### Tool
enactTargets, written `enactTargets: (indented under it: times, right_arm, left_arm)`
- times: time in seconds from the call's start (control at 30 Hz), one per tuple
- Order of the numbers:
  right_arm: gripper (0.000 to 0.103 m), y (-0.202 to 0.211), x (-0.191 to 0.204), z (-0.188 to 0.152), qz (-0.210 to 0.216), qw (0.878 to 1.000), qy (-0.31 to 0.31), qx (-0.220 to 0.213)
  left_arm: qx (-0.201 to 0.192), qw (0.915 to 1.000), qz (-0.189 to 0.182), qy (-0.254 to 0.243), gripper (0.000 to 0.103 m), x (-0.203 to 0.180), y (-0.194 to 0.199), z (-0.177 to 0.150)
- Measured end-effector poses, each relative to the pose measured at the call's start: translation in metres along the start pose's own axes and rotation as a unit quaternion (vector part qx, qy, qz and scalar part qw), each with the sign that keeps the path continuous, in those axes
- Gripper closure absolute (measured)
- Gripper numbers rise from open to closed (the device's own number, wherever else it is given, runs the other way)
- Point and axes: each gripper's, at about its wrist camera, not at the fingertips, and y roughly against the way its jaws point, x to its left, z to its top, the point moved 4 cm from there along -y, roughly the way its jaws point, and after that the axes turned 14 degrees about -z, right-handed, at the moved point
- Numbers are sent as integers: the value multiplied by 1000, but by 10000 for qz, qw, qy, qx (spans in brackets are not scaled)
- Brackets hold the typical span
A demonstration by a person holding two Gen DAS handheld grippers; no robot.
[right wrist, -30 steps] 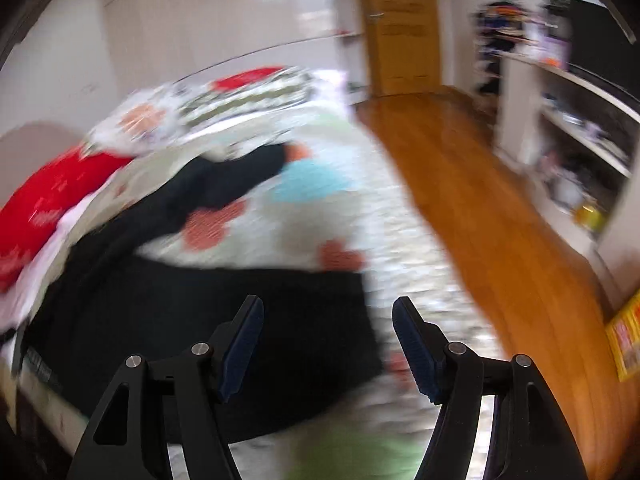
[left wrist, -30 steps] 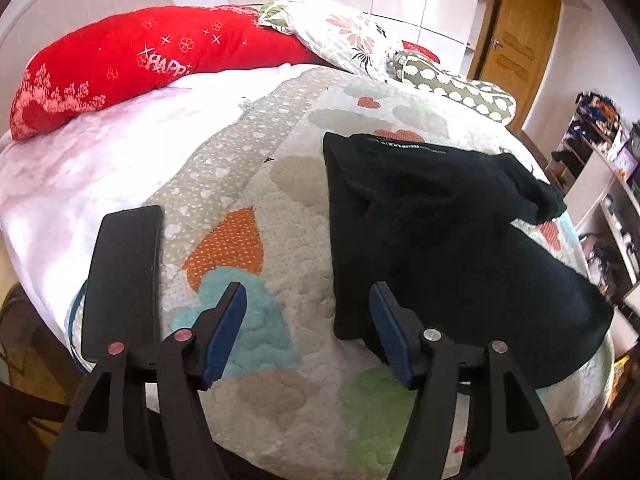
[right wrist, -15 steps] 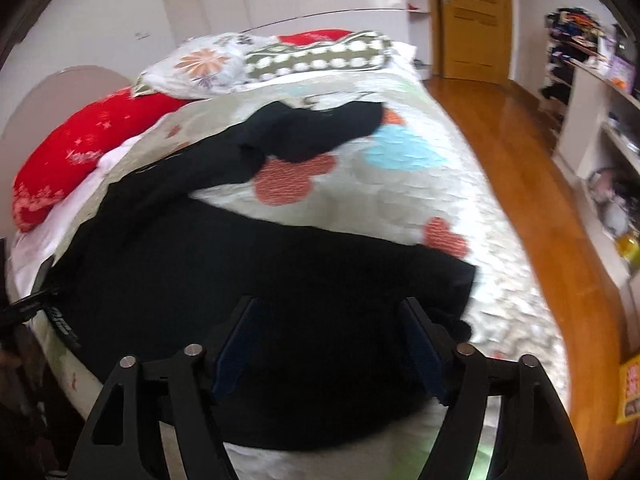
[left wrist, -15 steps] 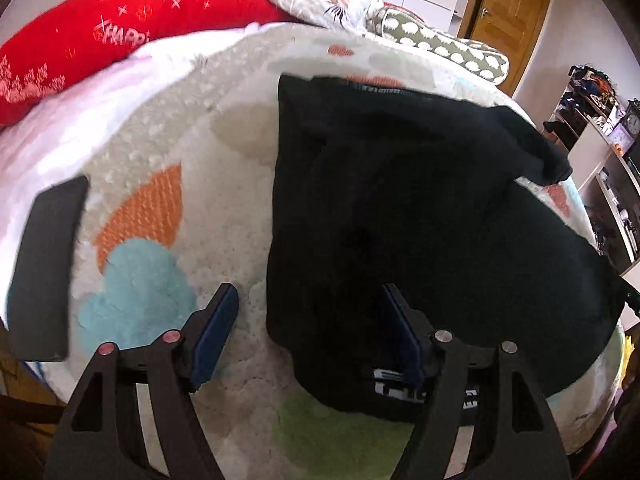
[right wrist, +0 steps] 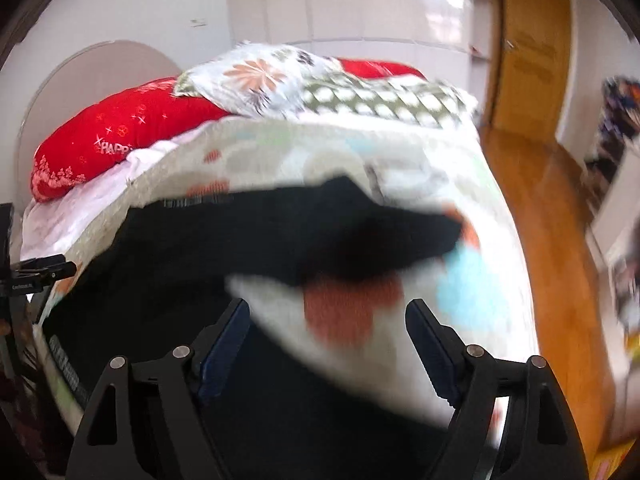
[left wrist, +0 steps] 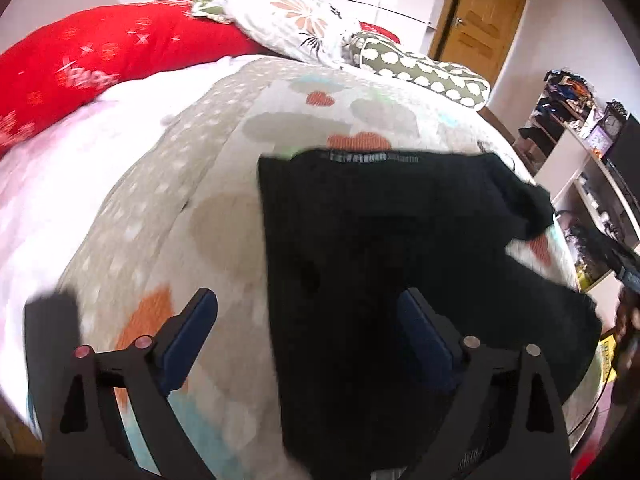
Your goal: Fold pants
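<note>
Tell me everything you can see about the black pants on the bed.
The black pants lie spread on the heart-patterned quilt, soft dark fabric, with a grey-lettered waistband at the far edge in the left wrist view. One leg reaches out to the right with a rumpled end; the other runs toward the cameras. They are not yet neatly folded. Only the quilt visibly touches them; neither gripper is seen gripping them.

A bedroom with white walls (right wrist: 120, 8) and glossy white wardrobe doors (right wrist: 360, 0). A bed (left wrist: 180, 200) carries a heart-patterned quilt, a red pillow (left wrist: 100, 60), a floral pillow (left wrist: 296, 24) and a green spotted pillow (left wrist: 424, 72). A wooden door (left wrist: 480, 28) stands beyond; the wooden floor (right wrist: 552, 240) shines. Cluttered white shelves (left wrist: 580, 160) line the right wall.
</note>
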Motion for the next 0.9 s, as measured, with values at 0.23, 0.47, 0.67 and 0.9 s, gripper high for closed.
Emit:
enactTargets:
  times: [0.23,0.47,0.67,0.9]
  right_arm:
    - [20,-112,5,70,-98,9985,-78,537]
    - [34,-184,8,79,-113,9940,-149,1079]
    - [98,-165,11,80,77,9959,8,902]
    - [99,-63,1,99,236,9996,139,-117]
  left_arm:
    - [368,9979,-136,525,10,39,-69,61]
    - [838,9955,129,420,10,52,-127,89]
    - [754,9971,84,-56,39,37,-142,96]
    - [213,9996,-190,-69,98,29,-88,115]
